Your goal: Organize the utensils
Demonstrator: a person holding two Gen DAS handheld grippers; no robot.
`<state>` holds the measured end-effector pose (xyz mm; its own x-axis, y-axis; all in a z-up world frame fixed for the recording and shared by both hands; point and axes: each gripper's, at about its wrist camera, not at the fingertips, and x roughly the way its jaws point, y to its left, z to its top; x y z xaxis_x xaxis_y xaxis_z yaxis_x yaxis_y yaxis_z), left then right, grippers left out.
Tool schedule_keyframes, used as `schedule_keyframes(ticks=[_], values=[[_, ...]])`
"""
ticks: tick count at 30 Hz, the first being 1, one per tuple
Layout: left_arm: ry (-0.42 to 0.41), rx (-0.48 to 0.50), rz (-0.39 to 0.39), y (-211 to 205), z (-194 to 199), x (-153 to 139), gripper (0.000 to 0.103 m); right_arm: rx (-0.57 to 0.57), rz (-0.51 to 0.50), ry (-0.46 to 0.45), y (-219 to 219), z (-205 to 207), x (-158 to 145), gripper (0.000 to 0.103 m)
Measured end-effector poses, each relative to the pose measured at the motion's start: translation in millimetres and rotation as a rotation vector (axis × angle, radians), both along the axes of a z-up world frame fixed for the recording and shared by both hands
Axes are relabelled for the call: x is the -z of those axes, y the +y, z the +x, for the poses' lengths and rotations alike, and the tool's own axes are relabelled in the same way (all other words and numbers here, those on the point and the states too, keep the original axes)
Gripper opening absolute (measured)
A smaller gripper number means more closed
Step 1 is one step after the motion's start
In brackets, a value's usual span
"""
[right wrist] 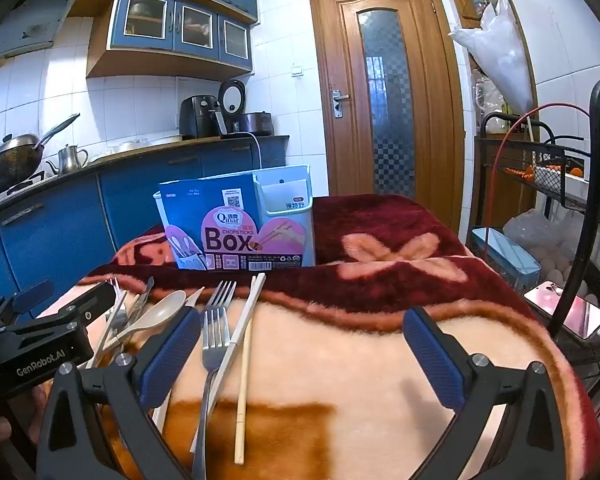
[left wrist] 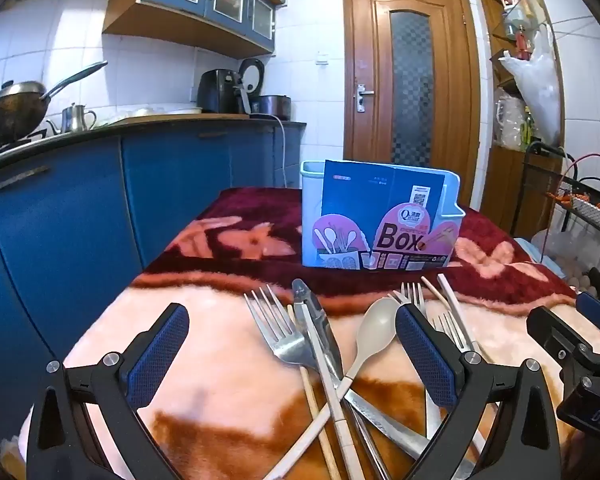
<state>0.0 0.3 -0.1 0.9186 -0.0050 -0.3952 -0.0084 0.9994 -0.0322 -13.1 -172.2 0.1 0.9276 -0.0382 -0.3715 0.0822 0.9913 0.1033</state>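
left claw (left wrist: pixel 292 356): mine, wide open, nothing between the pads; hovers over the tangled pile, tilted a bit downward.
right claw (right wrist: pixel 302 356): also spread full, empty; only blanket between the tips, its left finger sits just beside the single fork.
pile (left wrist: pixel 332 360): forks, beige spoon (left wrist: pixel 374 330), metal tongs-like piece and chopsticks crossed over each other on the blanket (left wrist: pixel 204 380), right btwn my left fingers. Long axes mostly run away from me toward the box, but several cross at the handles.
single fork (right wrist: pixel 216 332): lies w/ tines pointing at the box, handle toward me; long axis roughly along my right claw's line of sight, just inside its left finger.
white chopstick (right wrist: pixel 242 320): touching/overlapping a wooden chopstick (right wrist: pixel 242 392), both just right of that fork, same away-pointing axis, slightly slanted.
holder (right wrist: pixel 288 208): pale plastic utensil box, upright at the far side of the blanket, straight ahead of both claws, well apart from the utensils. Cardboard sleeve still wrapped on its front.
nearer hand: I'd judge right for fork + chopsticks, left for the pile.
next grab, my guess: jaws need to close across the fork's handle, so a wrist roll isn't needed – axis already runs btwn fingers.
writing, sleeve: "Qinar", "CHOPSTICKS", "Box"; QR code above; small print unreadable.
writing, left claw body in right view: "GenRobot.AI".
risk: crossed handles in pile may drag neighbours.
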Motion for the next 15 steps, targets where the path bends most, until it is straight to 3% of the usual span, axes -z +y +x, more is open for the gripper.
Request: schedule_keyframes(ticks=[15], values=[[0.009,-0.002,0.020,-0.5,3.5,2.3,0.102,0.000,0.001,0.003,-0.1,0.9,0.6,0.103]])
